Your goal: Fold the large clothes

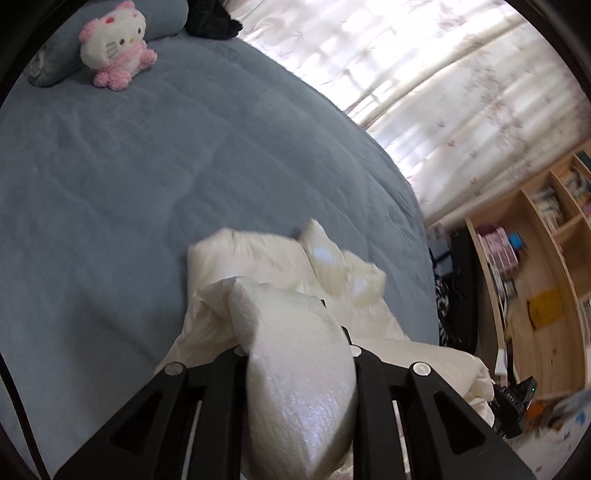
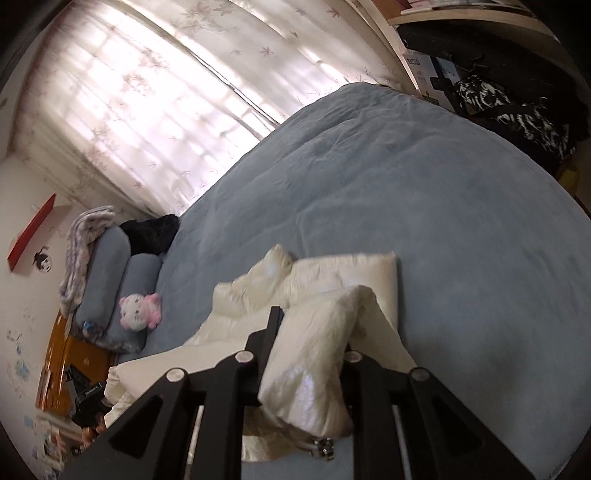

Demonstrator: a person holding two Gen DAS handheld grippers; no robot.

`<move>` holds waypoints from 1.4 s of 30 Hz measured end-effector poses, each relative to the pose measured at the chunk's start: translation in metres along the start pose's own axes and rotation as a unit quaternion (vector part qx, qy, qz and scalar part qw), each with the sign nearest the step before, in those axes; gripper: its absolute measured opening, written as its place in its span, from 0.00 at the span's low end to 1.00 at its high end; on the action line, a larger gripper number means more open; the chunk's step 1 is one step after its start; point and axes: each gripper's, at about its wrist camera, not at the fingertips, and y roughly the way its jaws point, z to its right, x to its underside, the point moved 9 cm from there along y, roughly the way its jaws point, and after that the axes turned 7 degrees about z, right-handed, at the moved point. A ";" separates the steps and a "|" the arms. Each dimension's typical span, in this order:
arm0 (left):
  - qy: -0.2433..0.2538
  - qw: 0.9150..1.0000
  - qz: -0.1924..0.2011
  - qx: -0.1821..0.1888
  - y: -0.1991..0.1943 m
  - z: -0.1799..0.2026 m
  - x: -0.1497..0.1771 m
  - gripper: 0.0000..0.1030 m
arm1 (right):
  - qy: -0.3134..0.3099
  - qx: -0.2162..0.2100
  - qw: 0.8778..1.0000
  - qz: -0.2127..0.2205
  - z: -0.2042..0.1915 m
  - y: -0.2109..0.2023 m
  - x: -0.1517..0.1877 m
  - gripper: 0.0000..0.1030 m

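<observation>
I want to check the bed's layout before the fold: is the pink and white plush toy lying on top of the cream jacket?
No, the plush toy sits apart by the blue pillows, far across the bedspread from the cream jacket.

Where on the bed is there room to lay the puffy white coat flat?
The widest bare stretch of the blue quilted bedspread lies between the cream puffy jacket and the flowered curtain. It is crowded by the grey-blue pillows, where the pink-and-white plush cat sits.
</observation>
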 end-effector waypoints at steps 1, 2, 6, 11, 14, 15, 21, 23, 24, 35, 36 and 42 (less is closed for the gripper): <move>-0.006 1.000 -0.003 -0.009 0.012 -0.003 -0.005 0.20 | 0.010 0.006 1.000 -0.008 0.001 0.016 -0.007 0.21; -0.014 1.000 -0.010 -0.012 0.029 -0.005 -0.014 0.25 | 0.019 0.007 1.000 -0.017 0.003 0.027 -0.011 0.28; -0.052 0.998 -0.036 -0.002 0.072 -0.013 -0.025 0.49 | 0.049 -0.014 0.998 -0.040 0.007 0.072 -0.024 0.69; -0.054 0.998 -0.040 -0.002 0.103 -0.016 -0.030 0.64 | 0.042 -0.017 0.998 -0.039 0.015 0.096 -0.025 0.71; -0.052 0.998 -0.040 0.013 0.108 -0.015 -0.036 0.68 | 0.033 -0.022 0.999 -0.035 0.020 0.098 -0.028 0.71; -0.053 0.998 -0.035 0.022 0.108 -0.013 -0.041 0.70 | 0.034 -0.028 0.999 -0.030 0.022 0.097 -0.030 0.72; -0.009 1.000 0.008 0.027 0.101 0.001 -0.063 0.80 | 0.025 -0.032 0.999 0.005 0.034 0.090 -0.040 0.81; 0.034 0.999 0.001 0.012 0.105 0.002 -0.058 0.80 | -0.004 -0.007 1.000 0.006 0.040 0.094 -0.038 0.81; 0.053 0.999 -0.005 0.002 0.109 0.001 -0.054 0.80 | -0.024 0.011 1.000 0.003 0.044 0.099 -0.035 0.81; 0.048 0.996 -0.066 -0.036 0.167 -0.058 -0.015 0.80 | -0.023 0.015 0.997 -0.066 0.088 0.158 0.008 0.81; 0.040 0.997 -0.064 -0.033 0.170 -0.062 -0.013 0.80 | -0.021 0.008 0.998 -0.066 0.086 0.160 0.009 0.81; 0.071 0.997 -0.020 -0.035 0.173 -0.054 -0.012 0.21 | -0.038 0.007 0.998 -0.053 0.074 0.172 0.015 0.42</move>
